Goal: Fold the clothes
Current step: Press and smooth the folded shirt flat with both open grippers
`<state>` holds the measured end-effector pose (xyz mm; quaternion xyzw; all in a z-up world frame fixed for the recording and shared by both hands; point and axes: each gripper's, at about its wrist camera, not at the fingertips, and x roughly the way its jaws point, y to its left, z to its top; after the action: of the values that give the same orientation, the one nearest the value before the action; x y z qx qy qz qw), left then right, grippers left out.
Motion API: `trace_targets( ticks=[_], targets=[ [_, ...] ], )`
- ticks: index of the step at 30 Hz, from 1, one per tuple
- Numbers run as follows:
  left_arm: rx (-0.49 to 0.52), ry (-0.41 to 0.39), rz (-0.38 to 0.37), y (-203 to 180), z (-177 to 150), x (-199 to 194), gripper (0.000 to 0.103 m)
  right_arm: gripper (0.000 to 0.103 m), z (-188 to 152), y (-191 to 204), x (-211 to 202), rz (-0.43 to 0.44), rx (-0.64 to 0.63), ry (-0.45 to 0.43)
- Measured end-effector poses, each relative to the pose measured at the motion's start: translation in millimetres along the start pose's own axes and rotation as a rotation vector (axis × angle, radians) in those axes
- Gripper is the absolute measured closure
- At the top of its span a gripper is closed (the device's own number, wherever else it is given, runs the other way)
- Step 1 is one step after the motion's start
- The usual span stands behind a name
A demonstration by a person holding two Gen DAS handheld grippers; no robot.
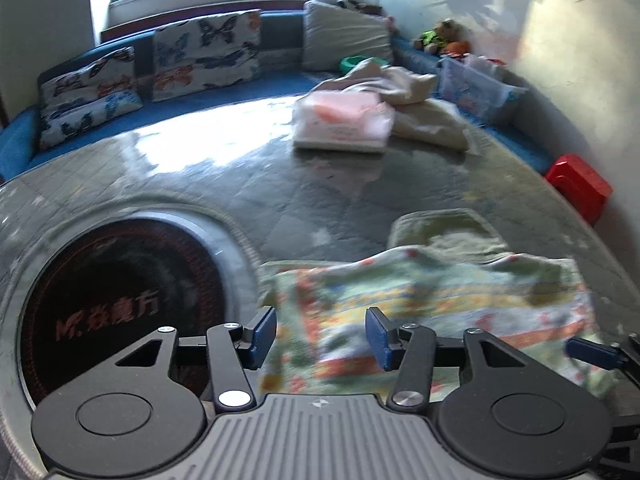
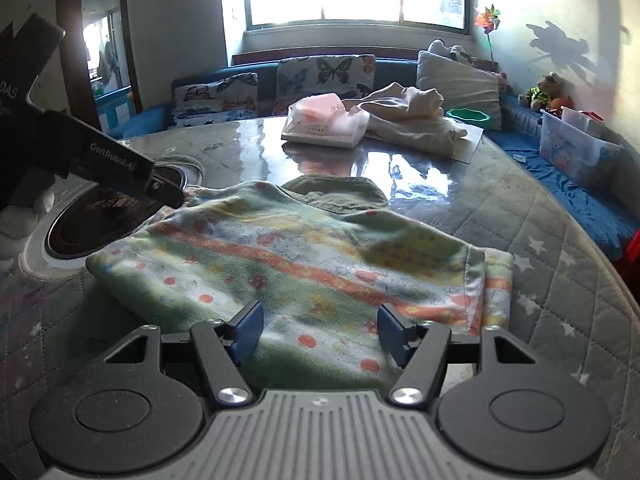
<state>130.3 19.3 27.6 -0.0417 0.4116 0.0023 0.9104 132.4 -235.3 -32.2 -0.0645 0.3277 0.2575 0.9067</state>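
Your patterned garment (image 2: 296, 256) lies spread on the quilted worktop (image 2: 560, 264), its left edge lapping onto the rim of the round inset burner (image 2: 80, 228), with an olive-green piece (image 2: 340, 194) partly tucked under its far side. It looks laid flat so that an edge can be lifted and carried over, so I judge the fold is at an early stage. Your right gripper (image 2: 320, 330) sits low over the near hem, pointing forward across the fabric; its fingers (image 2: 248, 330) stand wide apart with cloth between them, and they grip nothing yet. Your left gripper (image 1: 322, 338) hovers at the garment's left side beside the burner, angled toward the cloth, fingers (image 1: 264, 334) likewise spread and empty. The left view is blurred, so exact contact with the fabric cannot be told. A pink packet (image 2: 324, 122) and a cream garment (image 2: 412, 116) lie well apart at the far side.
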Motion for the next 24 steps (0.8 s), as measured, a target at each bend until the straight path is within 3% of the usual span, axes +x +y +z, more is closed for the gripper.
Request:
trace_targets(
  ticks=[7,15,24],
  targets=[
    [0.018,0.002,-0.073,-20.8,13.9,10.6,0.056,0.031,29.8,-17.6,12.9,0.001,0.045,-0.041],
    [0.015,0.032,-0.105,-30.0,26.2,38.9,0.067,0.054,44.1,-36.0,45.4,-0.011,0.109,-0.006],
    [0.013,0.067,-0.092,-31.5,27.0,66.2,0.068,0.055,39.7,-43.9,57.9,-0.043,0.120,0.014]
  ],
)
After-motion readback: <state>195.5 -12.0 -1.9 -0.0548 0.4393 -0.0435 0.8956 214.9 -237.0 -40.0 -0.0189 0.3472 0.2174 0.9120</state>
